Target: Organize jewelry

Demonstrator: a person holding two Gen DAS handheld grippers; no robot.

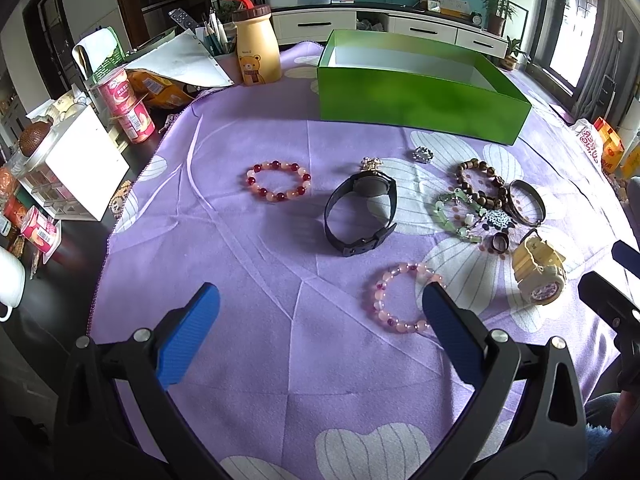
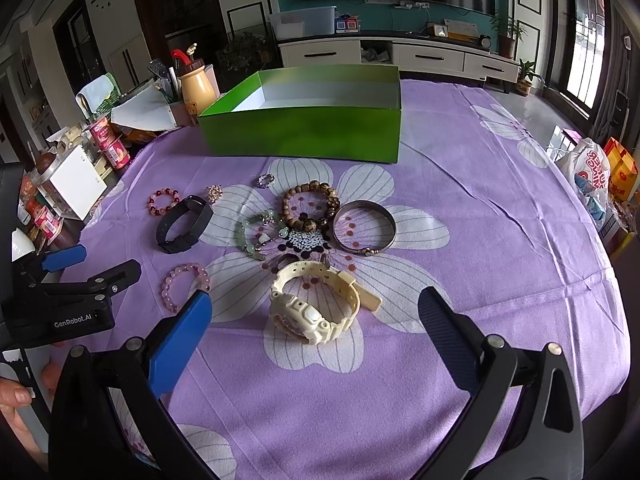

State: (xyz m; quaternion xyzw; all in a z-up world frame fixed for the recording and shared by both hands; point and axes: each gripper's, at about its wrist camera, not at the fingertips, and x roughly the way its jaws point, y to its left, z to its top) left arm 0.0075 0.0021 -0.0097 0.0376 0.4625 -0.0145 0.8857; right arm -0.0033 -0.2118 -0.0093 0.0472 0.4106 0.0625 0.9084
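An open green box [image 1: 420, 96] [image 2: 304, 136] stands at the back of the purple flowered cloth [image 1: 248, 264]. Jewelry lies loose in front of it: a red-and-peach bead bracelet [image 1: 275, 165], a black watch [image 1: 368, 184], a pink bead bracelet [image 1: 378, 292] [image 2: 168, 292], a cream watch [image 1: 540, 272] [image 2: 304, 316], a wooden bead bracelet [image 2: 332, 200], a metal bangle [image 2: 388, 224] and a green bracelet [image 2: 244, 236]. My left gripper [image 1: 320, 308] [image 2: 96, 266] hovers open, its right finger beside the pink bracelet. Over the cream watch my right gripper [image 2: 316, 312] [image 1: 616, 276] is open and holds nothing.
Along the table's left edge stand yogurt cups [image 1: 128, 108], a white box [image 1: 80, 160], papers and a bear-print bottle [image 1: 256, 48]. Plastic bags [image 2: 592, 176] lie off the right edge. A hand [image 2: 16, 396] holds the left gripper. A small ring [image 1: 423, 155] lies near the box.
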